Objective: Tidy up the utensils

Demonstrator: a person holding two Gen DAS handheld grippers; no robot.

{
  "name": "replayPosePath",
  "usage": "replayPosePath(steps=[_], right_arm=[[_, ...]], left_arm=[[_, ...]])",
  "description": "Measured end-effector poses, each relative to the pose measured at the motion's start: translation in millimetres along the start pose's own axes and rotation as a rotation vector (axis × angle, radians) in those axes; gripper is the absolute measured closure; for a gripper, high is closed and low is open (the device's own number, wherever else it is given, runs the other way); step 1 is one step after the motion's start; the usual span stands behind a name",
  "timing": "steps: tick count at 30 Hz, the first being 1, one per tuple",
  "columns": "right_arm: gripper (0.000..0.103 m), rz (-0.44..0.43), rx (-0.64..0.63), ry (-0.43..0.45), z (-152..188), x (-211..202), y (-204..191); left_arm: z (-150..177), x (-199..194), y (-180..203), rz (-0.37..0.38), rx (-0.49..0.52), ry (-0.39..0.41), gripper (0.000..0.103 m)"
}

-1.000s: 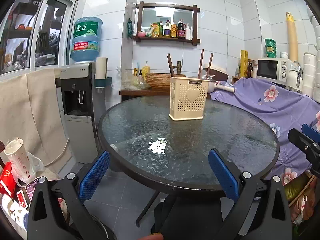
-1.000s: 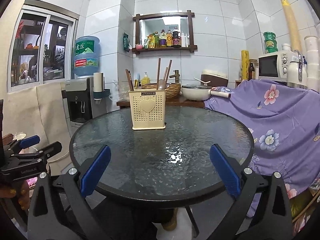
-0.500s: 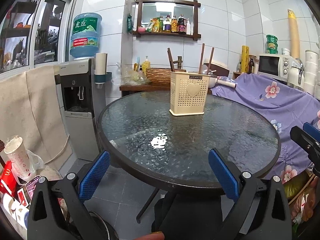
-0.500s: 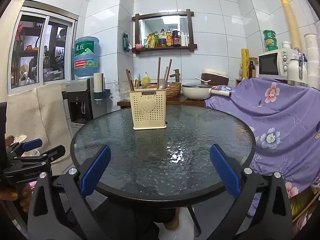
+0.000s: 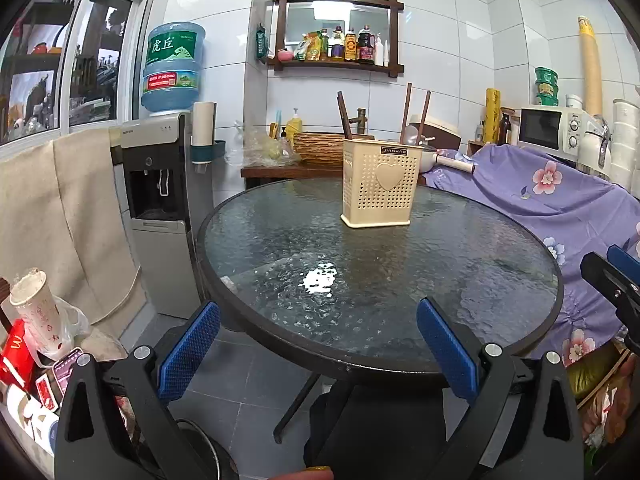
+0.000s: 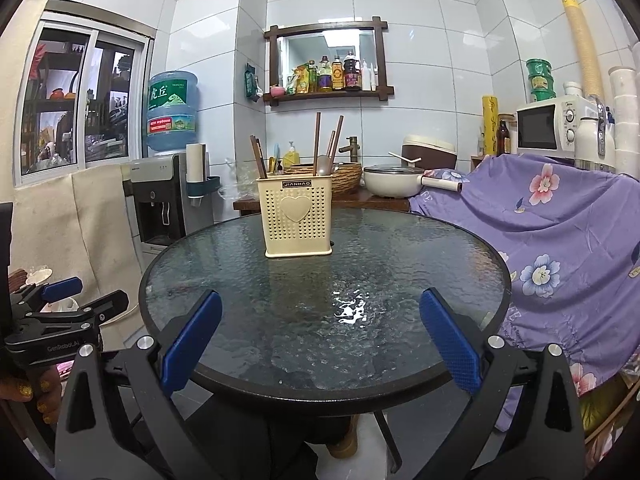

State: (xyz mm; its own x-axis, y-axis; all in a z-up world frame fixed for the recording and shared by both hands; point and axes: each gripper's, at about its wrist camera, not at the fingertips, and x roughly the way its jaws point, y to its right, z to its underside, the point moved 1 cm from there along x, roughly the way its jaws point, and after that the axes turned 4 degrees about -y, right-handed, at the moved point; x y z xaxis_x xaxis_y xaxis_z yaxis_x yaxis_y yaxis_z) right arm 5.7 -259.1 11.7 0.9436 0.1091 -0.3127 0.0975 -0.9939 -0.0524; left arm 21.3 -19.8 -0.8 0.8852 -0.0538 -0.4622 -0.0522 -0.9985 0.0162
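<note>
A cream perforated utensil holder (image 5: 380, 188) with a heart on its front stands on the far part of the round glass table (image 5: 280, 248). It also shows in the right wrist view (image 6: 297, 220). Brown chopsticks (image 6: 317, 142) and a metal spoon (image 6: 322, 164) stand upright in it. My left gripper (image 5: 320, 344) is open and empty, held at the table's near edge. My right gripper (image 6: 320, 336) is open and empty, also at the near edge, far from the holder. The left gripper also shows in the right wrist view (image 6: 64, 300).
A water dispenser (image 5: 160, 200) stands left of the table. A purple flowered cloth (image 6: 560, 248) covers furniture on the right. A counter behind holds a basket (image 6: 340, 174), a pot (image 6: 394, 186) and a microwave (image 6: 548, 128). Cups and packaging (image 5: 32, 328) lie at lower left.
Both grippers have drifted slightly, so the table and holder sit a little lower in the views. Both stay open and empty.
</note>
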Motion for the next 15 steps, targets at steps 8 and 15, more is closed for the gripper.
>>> replayPosePath(steps=[8,15], right_arm=[[0.006,0.005,0.003,0.0,0.8,-0.5,0.9],[0.006,0.003,0.0,0.0,1.5,-0.2,-0.5]], left_arm=[[0.2,-0.4,2.1,0.003,0.003,0.001,0.007],[0.3,-1.4,4.3,0.002,0.001,0.001,0.007]])
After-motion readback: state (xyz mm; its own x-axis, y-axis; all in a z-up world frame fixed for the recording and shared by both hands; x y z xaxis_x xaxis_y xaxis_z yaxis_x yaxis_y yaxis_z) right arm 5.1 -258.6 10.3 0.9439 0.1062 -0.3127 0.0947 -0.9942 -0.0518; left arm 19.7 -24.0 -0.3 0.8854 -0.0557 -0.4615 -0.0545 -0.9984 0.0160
